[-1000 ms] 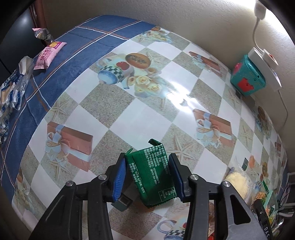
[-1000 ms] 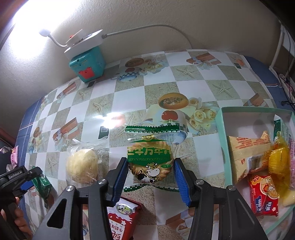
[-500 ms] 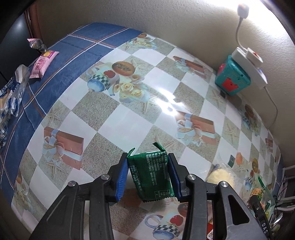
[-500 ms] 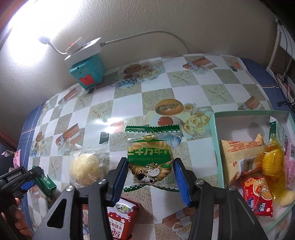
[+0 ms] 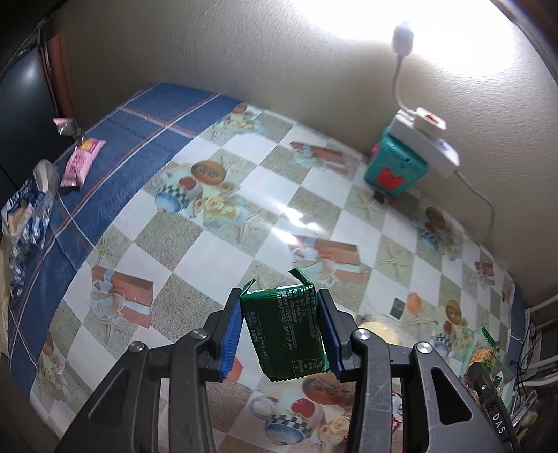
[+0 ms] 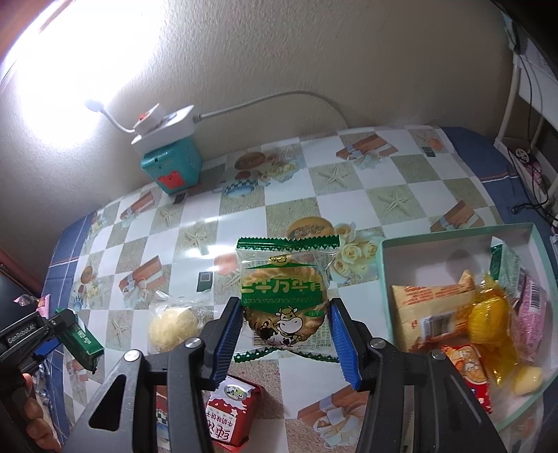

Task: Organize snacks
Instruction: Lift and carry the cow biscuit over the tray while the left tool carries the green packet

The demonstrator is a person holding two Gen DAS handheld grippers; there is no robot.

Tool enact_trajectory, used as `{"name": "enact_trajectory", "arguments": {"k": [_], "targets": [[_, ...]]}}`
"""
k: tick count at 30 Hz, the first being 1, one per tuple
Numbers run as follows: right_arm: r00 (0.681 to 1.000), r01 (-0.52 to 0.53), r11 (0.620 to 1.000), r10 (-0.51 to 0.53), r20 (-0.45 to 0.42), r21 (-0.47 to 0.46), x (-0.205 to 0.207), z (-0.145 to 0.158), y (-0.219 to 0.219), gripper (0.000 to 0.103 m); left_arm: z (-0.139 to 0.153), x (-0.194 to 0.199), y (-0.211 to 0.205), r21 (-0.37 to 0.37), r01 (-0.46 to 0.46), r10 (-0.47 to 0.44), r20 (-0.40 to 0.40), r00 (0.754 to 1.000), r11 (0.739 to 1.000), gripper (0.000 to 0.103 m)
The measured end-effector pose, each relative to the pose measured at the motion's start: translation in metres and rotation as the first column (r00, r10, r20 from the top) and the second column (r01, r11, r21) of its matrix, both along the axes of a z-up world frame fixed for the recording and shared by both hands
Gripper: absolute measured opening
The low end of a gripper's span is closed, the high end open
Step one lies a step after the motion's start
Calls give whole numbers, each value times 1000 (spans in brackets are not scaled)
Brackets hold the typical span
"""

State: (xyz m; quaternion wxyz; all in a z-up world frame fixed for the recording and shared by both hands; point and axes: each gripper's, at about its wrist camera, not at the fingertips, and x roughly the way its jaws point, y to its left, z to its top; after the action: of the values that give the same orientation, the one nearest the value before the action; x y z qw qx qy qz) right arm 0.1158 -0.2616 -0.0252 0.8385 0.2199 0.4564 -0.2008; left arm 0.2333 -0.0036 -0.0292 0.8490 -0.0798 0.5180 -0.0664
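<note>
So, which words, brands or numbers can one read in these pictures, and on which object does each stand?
"GenRobot.AI": left gripper body, right wrist view.
"DAS": right gripper's body, left wrist view.
Green cookie packet: Chinese brand characters, Latin line too small.
Dark green packet: white print, too small.
Red milk carton: Chinese characters, upside down.

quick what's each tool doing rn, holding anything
left tool: shut on the dark green snack packet
right tool: shut on the green cow biscuit pack

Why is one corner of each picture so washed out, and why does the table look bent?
Left wrist view: the lamp blows out the wall, glare streaks the tablecloth. Right wrist view: same lamp, same glare. The fisheye lenses bow the table.
</note>
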Motion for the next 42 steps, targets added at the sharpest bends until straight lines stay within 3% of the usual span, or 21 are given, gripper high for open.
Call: {"name": "enact_trajectory", "arguments": {"k": [10,21,42], "targets": [[999,47,999,-47,16,-7,-20,16,-23,53,28,-23,-31,-24,68,-66,66,996,997,43],[993,111,994,-111,41,3,-48,28,-61,53,41,-50,-87,8,163,-163,103,981,987,43],[958,281,959,-283,49,46,-116,27,-147,53,48,-113,-200,98,371,-382,137,914,924,43]]}}
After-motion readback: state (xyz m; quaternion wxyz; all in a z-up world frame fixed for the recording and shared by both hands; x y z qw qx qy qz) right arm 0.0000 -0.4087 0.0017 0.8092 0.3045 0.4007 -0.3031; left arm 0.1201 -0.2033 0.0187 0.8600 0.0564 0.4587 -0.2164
